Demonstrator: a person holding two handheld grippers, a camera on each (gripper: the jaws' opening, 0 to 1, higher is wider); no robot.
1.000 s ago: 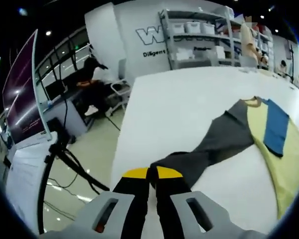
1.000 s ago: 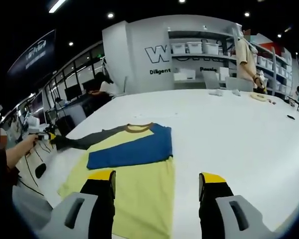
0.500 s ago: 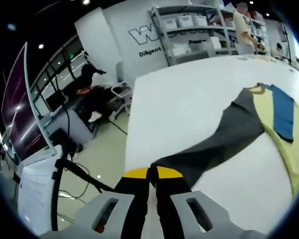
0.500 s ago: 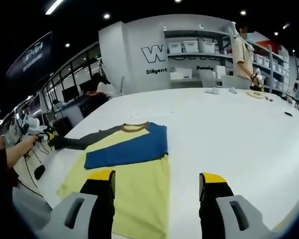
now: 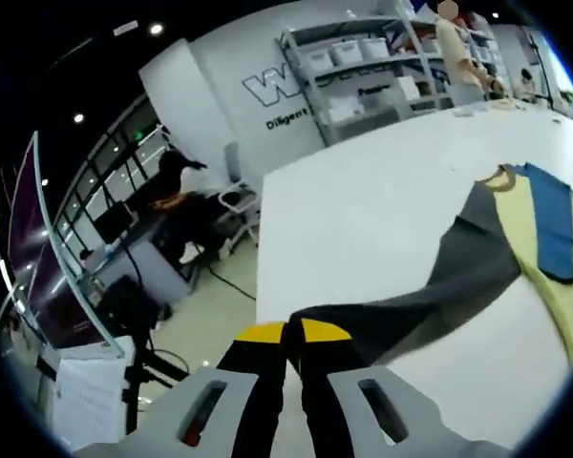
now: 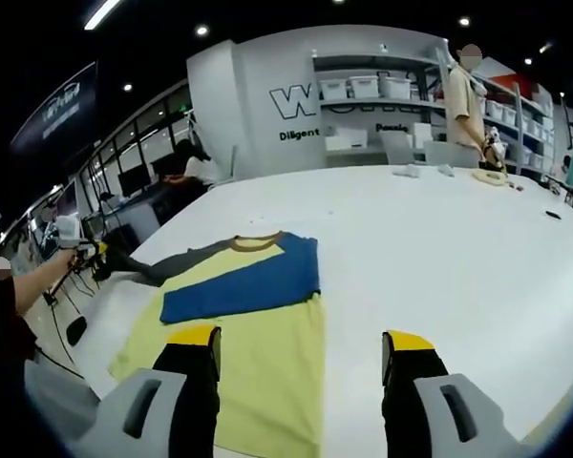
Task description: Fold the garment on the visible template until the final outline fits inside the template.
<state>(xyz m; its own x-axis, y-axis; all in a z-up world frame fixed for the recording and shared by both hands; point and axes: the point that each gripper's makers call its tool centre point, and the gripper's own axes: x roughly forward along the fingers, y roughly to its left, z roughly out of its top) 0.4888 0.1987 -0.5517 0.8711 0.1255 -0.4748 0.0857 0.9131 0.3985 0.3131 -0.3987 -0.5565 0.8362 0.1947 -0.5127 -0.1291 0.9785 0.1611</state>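
Your left tool (image 5: 293,331) has its yellow-tipped jaws pressed together on the cuff end of the grey sleeve (image 5: 430,296), and that end hangs lifted above the white bench (image 5: 363,205). From the jaws the sleeve runs up and to the right in the left gripper view, widening until it joins the yellow body of the garment (image 5: 530,224) near the brown collar (image 5: 498,176). A blue sleeve (image 5: 554,219) lies folded across the yellow body, just beside the collar.

Your right tool (image 6: 301,345) holds its jaws wide apart with nothing between them, hovering above the near hem of the garment (image 6: 258,353). In the right gripper view the shirt lies flat on the bench (image 6: 439,258), collar (image 6: 256,241) at the far end, the blue sleeve (image 6: 244,286) laid crosswise over the chest, and the grey sleeve (image 6: 167,264) stretched out to the left toward the bench edge. There your left hand (image 6: 62,262) and the left tool (image 6: 94,258) show small at the end of that sleeve.

Beyond the bench stands a white wall with large lettering (image 6: 291,100), and grey shelving (image 6: 382,105) carries white bins. A person in a pale top (image 6: 465,105) stands by the shelving at the far right. Another person (image 5: 177,196) sits at a desk on the left side of the room. Small items (image 6: 497,179) lie at the far end of the bench, too small to tell apart.
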